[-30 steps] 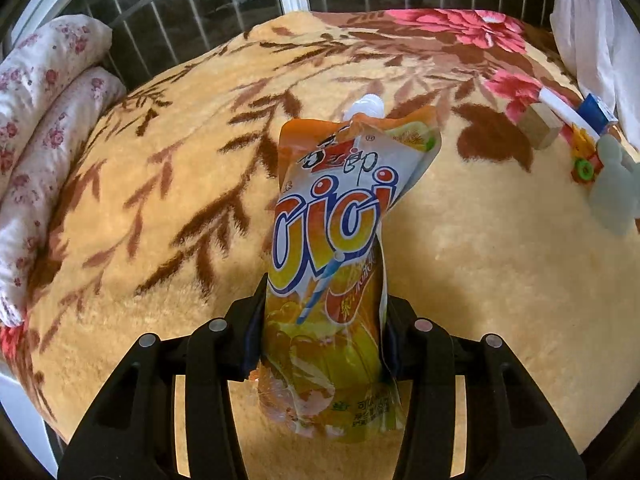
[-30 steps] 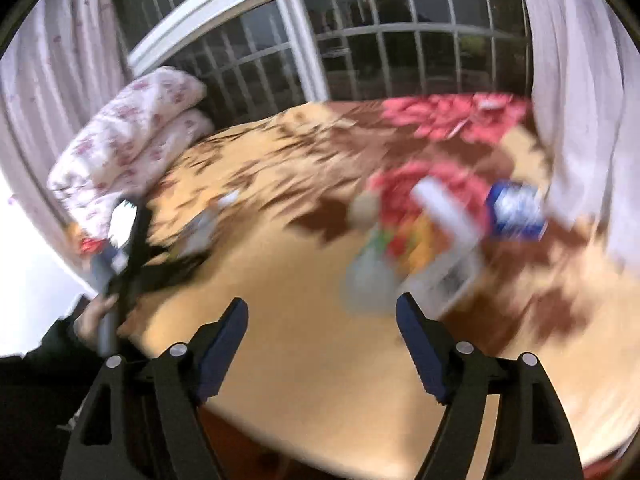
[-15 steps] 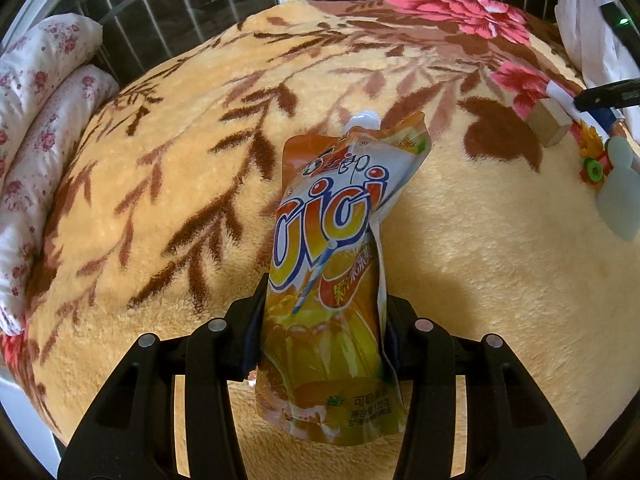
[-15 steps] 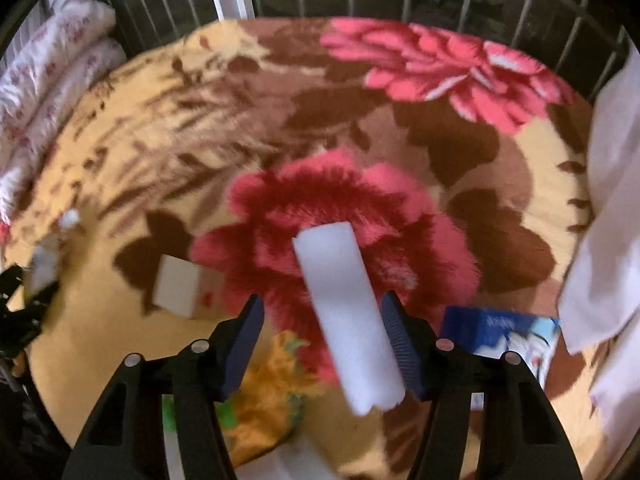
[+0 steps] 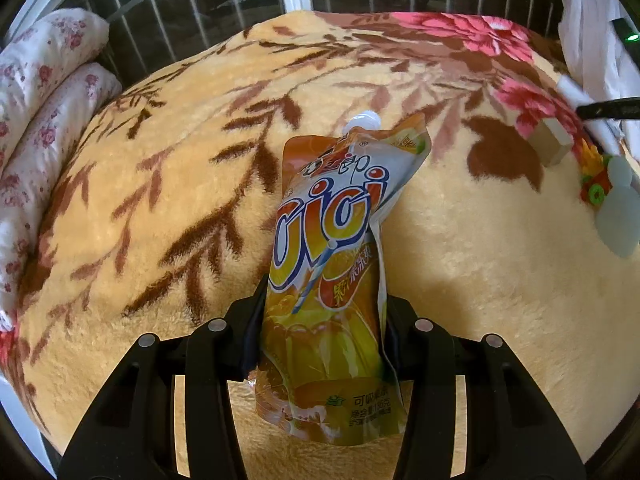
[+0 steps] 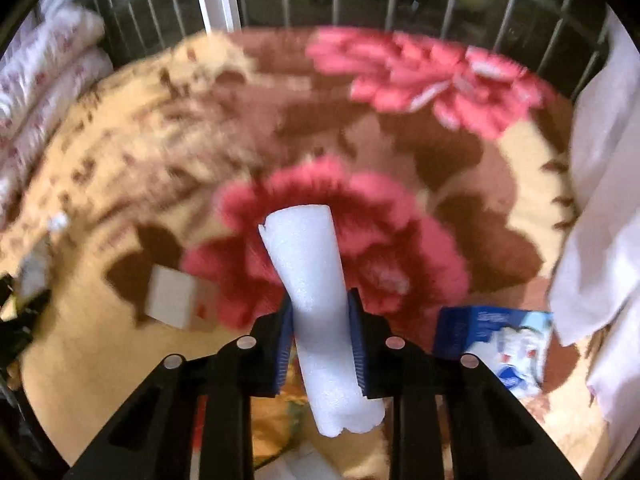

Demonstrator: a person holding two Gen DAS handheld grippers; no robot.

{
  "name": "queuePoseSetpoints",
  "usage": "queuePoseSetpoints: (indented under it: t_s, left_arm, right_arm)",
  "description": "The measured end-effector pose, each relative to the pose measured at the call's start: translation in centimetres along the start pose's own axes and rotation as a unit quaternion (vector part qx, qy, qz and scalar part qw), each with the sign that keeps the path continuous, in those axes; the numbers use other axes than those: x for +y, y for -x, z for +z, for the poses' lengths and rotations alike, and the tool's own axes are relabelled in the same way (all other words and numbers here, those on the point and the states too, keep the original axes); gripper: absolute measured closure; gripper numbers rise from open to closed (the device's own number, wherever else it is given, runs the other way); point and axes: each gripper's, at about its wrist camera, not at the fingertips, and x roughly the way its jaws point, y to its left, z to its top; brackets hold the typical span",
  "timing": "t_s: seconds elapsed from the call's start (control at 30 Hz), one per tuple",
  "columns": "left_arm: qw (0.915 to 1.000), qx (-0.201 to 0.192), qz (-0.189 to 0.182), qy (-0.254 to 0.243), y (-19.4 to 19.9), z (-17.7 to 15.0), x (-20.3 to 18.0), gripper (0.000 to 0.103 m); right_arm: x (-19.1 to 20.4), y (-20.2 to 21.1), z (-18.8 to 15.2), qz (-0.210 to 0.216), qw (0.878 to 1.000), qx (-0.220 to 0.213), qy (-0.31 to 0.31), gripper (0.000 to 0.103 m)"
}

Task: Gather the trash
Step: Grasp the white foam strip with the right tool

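Holding trash in both tools over the flowery blanket (image 5: pixel 460 264)

We've got the left gripper (image 5: pixel 324 332) clamped on the orange juice pouch (image 5: pixel 332 264), spout pointing to 12 o'clock, and the right gripper (image 6: pixel 320 332) squeezed onto the white foam roll (image 6: pixel 316 300), which tilts toward 11. Plenty of bare blanket at 9 and 3 o'clock in the left view; the barred window (image 5: pixel 224 4) closes off 12, folded floral bedding (image 5: pixel 36 120) sits at 9 to 10, and a white curtain (image 6: pixel 604 200) hangs at 3 in the right view. Left camera catches a small cardboard box (image 5: pixel 552 144) and a colourful wrapper (image 5: pixel 596 176) at 2 o'clock. Only the right camera shows the blue packet (image 6: pixel 496 340) at 4 o'clock, though it's pretty blurry there.
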Motion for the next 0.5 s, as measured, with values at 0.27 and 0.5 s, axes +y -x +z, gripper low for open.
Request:
queuePoseSetpoints:
  t_s: [0.27,0.5]
  left_arm:
    - [0.9982,-0.031,-0.049,0.018,4.9,-0.7,0.7,0.058]
    - [0.9951,-0.063,-0.076,-0.005,10.9,-5.8,0.9,0.058]
  right_arm:
    - [4.6,11.0,-2.5,0.047,0.991,-0.122,-0.022,0.077]
    - [13.8,15.1,-13.6,0.101,0.986,-0.134,0.004,0.077]
